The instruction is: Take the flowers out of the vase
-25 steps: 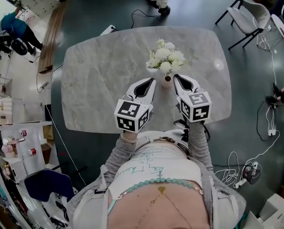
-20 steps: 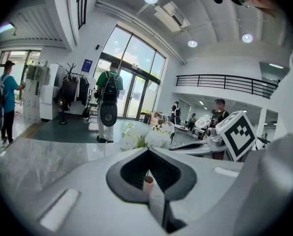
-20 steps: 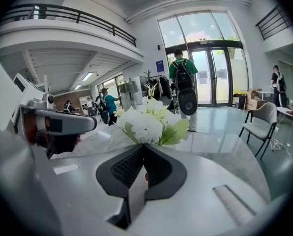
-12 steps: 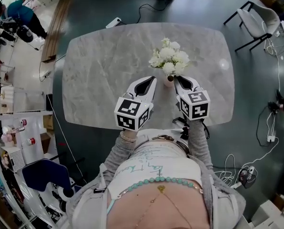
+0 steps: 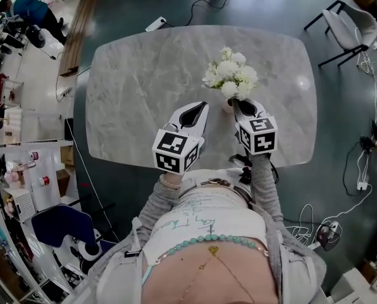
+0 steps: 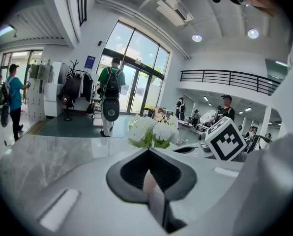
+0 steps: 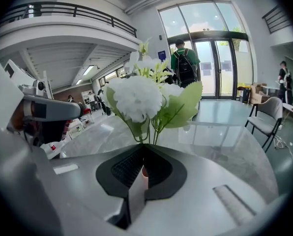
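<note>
White flowers (image 5: 229, 75) with green leaves stand at the far right of the marble table (image 5: 131, 87). The blooms and my right gripper hide the vase under them. My right gripper (image 5: 237, 103) is shut, its tips right at the base of the stems (image 7: 147, 134), below a big white bloom (image 7: 136, 97). I cannot tell whether the tips touch the stems. My left gripper (image 5: 201, 106) is also shut and empty, a little left of the flowers (image 6: 151, 132), pointing past them. Its jaws meet at the tip (image 6: 149, 150).
The table's near edge lies just under both gripper cubes. A chair (image 5: 350, 24) stands off the table's far right corner. Cables (image 5: 340, 214) trail on the floor at the right. A person with a backpack (image 6: 110, 90) stands far off by the glass doors.
My right gripper has drawn closer to the flowers, its tip now under the edge of the blooms. The left gripper has barely moved. The head view has shifted slightly.
</note>
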The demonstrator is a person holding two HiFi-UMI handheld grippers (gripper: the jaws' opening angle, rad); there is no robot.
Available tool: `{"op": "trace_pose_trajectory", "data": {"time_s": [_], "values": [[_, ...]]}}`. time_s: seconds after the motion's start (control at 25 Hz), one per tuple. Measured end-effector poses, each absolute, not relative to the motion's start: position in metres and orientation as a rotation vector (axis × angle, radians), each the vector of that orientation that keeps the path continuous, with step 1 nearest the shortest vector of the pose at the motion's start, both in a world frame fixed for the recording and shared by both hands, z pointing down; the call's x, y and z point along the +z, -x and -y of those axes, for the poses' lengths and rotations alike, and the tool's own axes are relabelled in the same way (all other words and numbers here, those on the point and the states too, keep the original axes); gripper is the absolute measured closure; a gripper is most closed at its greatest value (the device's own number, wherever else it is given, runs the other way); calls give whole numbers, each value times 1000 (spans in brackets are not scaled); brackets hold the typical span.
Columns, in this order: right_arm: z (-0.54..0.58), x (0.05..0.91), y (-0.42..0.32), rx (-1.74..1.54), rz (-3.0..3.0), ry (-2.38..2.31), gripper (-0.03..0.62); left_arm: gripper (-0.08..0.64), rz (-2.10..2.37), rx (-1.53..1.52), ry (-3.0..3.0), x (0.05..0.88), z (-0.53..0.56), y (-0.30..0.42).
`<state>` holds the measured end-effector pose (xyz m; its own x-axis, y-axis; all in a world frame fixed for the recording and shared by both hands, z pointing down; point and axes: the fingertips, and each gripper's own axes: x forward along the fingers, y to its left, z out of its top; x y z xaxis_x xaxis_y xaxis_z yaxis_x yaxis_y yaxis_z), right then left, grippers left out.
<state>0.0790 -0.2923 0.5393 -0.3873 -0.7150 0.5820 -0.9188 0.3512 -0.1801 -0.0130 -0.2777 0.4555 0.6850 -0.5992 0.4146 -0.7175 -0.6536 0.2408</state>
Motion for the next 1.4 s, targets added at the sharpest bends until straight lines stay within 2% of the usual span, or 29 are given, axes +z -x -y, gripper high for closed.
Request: {"op": "trace_pose_trajectory", "data": {"time_s": [0.24, 0.64, 1.4], "values": [[293, 557, -77, 711, 2193, -1411, 558, 558, 1048, 437, -2487, 462, 278, 23], [297, 572, -75, 745, 2176, -1395, 448, 558, 1046, 448, -2466, 470, 277, 27], [315, 585, -67, 748, 2188, -1346, 423, 558, 1089, 465, -2402, 481, 273, 43]]}}
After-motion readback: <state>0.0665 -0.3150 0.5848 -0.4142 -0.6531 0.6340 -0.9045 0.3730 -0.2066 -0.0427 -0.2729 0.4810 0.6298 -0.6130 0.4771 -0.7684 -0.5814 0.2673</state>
